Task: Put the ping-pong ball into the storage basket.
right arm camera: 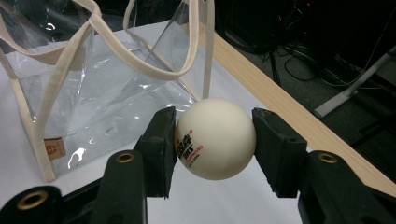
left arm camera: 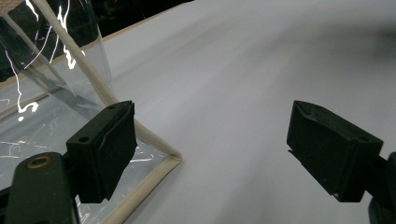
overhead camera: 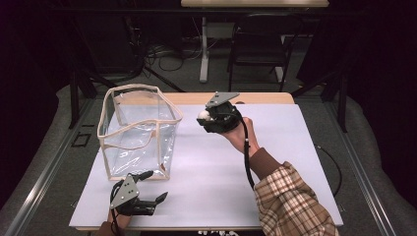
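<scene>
A clear plastic bag [overhead camera: 139, 132] with cream trim and handles stands upright and open at the left of the white table. My right gripper [overhead camera: 205, 116], raised over the table's far middle, is shut on a white ping-pong ball [right arm camera: 215, 138] with red print; both pads press its sides. The ball [overhead camera: 203, 115] hangs to the right of the bag [right arm camera: 93, 88], above the tabletop. My left gripper [overhead camera: 153, 186] rests low at the front left, open, with nothing between its fingers. One left fingertip [left arm camera: 105, 147] lies beside the bag's near bottom corner [left arm camera: 170, 158].
The white table surface [overhead camera: 275, 142] has a wooden strip [right arm camera: 280, 100] along its far edge. Beyond it stand a dark chair [overhead camera: 260, 46] and a table leg [overhead camera: 203, 49] with cables on the floor. A plaid sleeve [overhead camera: 290, 201] comes in from the lower right.
</scene>
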Demonstrator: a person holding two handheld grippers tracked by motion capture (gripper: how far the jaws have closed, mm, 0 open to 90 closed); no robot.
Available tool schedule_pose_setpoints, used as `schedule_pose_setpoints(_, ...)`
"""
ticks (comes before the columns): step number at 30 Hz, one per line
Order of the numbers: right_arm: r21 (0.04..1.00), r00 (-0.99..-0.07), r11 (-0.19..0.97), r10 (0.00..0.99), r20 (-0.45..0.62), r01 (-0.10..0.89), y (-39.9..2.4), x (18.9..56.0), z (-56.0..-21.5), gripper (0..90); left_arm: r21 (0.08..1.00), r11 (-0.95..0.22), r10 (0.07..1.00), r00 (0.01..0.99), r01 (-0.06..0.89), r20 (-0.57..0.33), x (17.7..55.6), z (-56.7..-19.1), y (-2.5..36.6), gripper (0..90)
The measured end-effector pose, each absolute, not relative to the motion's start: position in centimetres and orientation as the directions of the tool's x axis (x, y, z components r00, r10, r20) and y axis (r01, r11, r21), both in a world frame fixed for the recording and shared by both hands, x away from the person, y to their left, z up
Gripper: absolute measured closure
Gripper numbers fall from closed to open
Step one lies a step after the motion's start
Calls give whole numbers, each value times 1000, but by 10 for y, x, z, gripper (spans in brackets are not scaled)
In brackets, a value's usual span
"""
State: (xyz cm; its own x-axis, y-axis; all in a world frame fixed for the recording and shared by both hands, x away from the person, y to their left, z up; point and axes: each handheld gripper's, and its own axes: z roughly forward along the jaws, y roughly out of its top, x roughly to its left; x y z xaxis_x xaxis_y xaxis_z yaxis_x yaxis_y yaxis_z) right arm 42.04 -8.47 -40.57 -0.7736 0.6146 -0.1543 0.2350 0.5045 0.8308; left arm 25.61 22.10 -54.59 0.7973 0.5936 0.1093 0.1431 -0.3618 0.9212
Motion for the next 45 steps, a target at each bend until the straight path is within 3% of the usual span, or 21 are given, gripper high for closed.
schedule_pose_setpoints(45, 840, -778, 499, 606, -163, 213, -65, 434, -387, 511, 923, -357, 593, 798, 142, 106, 256, -546, 221, 159)
